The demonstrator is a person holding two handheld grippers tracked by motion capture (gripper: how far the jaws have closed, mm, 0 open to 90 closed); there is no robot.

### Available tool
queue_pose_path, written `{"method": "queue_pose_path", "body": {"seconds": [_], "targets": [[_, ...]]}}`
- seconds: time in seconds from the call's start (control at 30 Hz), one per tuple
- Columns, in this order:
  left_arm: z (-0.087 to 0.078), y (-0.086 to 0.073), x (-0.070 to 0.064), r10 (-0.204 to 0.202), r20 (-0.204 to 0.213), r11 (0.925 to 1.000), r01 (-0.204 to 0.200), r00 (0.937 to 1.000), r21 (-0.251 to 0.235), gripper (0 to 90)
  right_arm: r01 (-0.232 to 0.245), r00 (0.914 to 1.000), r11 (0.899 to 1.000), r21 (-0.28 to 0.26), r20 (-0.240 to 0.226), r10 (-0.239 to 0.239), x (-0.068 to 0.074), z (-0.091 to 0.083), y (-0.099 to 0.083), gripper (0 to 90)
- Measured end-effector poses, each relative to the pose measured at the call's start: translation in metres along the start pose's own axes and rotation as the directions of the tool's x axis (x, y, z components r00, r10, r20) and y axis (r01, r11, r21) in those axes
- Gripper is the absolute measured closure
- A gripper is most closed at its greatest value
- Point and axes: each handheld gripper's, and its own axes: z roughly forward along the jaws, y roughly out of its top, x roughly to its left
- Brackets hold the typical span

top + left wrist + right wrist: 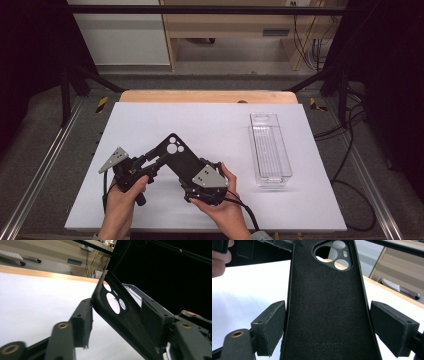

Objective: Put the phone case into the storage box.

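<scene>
White table point(150, 125), clear tray point(270, 150) on its right side. Black phone case point(179, 159) held up over the front middle, between both tools. Right gripper point(192, 176) pinches its lower end across the width; left gripper point(156, 161) clamps one long edge near the camera cutout.

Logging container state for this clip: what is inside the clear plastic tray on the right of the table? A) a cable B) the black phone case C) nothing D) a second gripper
C: the clear tray lies empty on the white table, while the phone case is held between both grippers.
</scene>
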Motion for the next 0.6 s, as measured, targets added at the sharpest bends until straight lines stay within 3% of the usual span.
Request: {"method": "queue_pose_path", "body": {"seconds": [0.3,0.6], "targets": [[-0.0029,-0.0010,0.0005,-0.044,0.004,0.9990,0.044,0.9990,-0.003,61.7,-0.025,0.9996,0.999,0.037,-0.011,0.026,0.0025,0.0060,-0.0059,15.6],[-0.0045,-0.0018,-0.0030,-0.044,0.031,0.9989,0.044,0.9986,-0.013,73.3,-0.045,0.9989,0.997,0.064,-0.012,0.046,0.0050,0.0098,-0.0105,15.3]]}}
